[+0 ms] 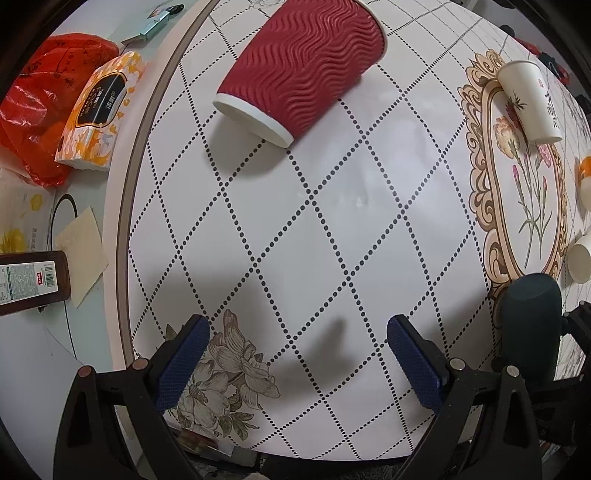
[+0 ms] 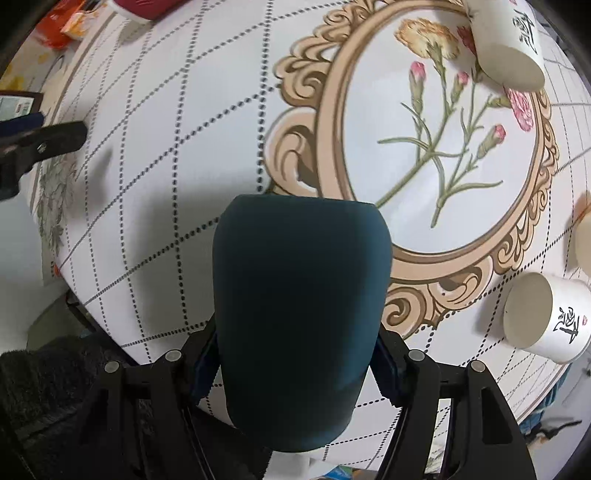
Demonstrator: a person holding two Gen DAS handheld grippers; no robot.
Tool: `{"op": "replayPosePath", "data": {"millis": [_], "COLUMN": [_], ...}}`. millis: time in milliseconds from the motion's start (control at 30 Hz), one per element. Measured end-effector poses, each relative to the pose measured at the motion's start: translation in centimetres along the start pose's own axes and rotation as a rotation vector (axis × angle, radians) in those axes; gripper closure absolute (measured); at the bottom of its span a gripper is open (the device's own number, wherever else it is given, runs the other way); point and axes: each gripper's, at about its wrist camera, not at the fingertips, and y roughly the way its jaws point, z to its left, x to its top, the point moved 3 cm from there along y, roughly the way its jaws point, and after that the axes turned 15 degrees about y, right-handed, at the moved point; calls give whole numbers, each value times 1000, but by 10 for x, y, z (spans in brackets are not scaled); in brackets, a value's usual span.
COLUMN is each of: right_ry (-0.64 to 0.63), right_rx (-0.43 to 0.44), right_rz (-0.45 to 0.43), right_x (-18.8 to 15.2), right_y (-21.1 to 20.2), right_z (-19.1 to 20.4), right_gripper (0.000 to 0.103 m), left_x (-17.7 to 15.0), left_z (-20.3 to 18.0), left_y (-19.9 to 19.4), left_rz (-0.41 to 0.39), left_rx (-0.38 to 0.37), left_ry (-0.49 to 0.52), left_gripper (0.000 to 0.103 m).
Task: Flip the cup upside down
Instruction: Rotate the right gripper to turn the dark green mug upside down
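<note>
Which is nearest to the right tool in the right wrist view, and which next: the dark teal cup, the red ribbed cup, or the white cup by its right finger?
1. Dark teal cup: gripped in the right tool.
2. White cup: low right, on the table.
3. Red ribbed cup: far top left edge.

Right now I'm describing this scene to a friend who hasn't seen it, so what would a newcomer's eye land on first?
First, the dark teal cup filling the right wrist view, clamped between the right gripper fingers over the table's near edge. Next, the red ripple-wall paper cup lying on its side on the tablecloth, far ahead of the open left gripper. Then the ornate gold frame with carnations printed on the cloth.
</note>
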Motion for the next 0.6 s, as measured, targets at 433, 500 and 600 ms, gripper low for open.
{"op": "replayPosePath", "data": {"millis": [433,500,600], "right_ry": [17,9,1], "right_rx": [-27,-42,-55], "right_rz": [61,58,57], "right_x": [21,27,35], "right_y": [-2,-5,-8], "right_z": [-6,-9,-13], "right_gripper": [31,30,30], "left_x": [-18,-23,-30], "left_z": [-15,-17,-21], "left_y": [3,3,4], "left_rz": [-1,0,3], "left_rx": [5,6,8], "left_ry": [1,2,1], "left_gripper": [5,5,4]}}
